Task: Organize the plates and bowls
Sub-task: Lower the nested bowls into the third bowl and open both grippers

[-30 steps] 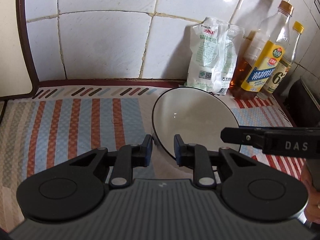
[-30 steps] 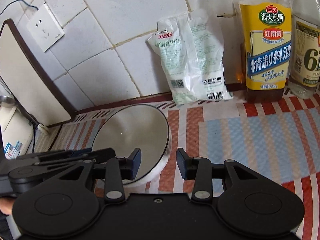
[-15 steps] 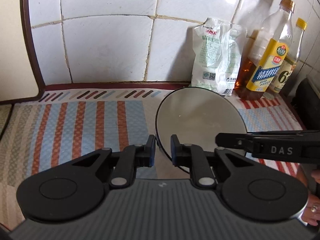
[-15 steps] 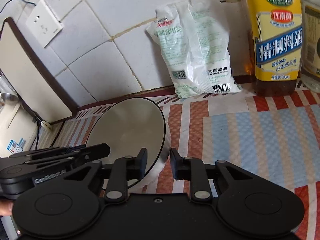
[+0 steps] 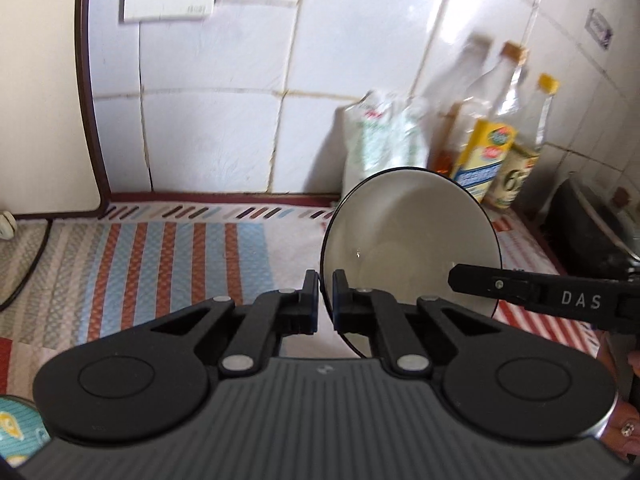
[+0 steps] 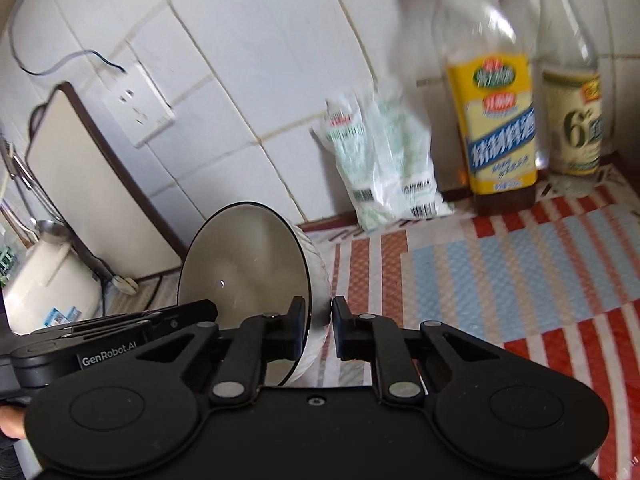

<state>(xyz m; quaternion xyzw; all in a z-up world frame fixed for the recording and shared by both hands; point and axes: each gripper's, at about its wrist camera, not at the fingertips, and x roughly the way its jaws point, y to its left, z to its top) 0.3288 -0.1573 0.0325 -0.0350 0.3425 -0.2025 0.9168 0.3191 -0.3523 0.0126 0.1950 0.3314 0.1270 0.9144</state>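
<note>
A white bowl [image 5: 408, 240] with a thin dark rim is held off the striped mat between both grippers. My left gripper [image 5: 326, 300] is shut on the bowl's left rim. My right gripper [image 6: 318, 320] is shut on the opposite rim, and the bowl [image 6: 248, 264] shows tilted there, its inside facing left. The right gripper's finger also shows in the left wrist view [image 5: 540, 292], at the bowl's right edge. The left gripper's body shows in the right wrist view [image 6: 108, 336], at lower left.
A striped mat [image 5: 168, 256] covers the counter. A white packet [image 6: 384, 176] and two bottles [image 6: 496, 120] stand against the tiled wall. A cutting board [image 6: 96, 184] leans at the left, beside a white cooker [image 6: 48, 284]. A patterned dish edge [image 5: 16, 432] shows at lower left.
Both grippers have closed from open onto the bowl's opposite rims and lifted it off the mat. Both views have risen, showing more wall and the sockets.
</note>
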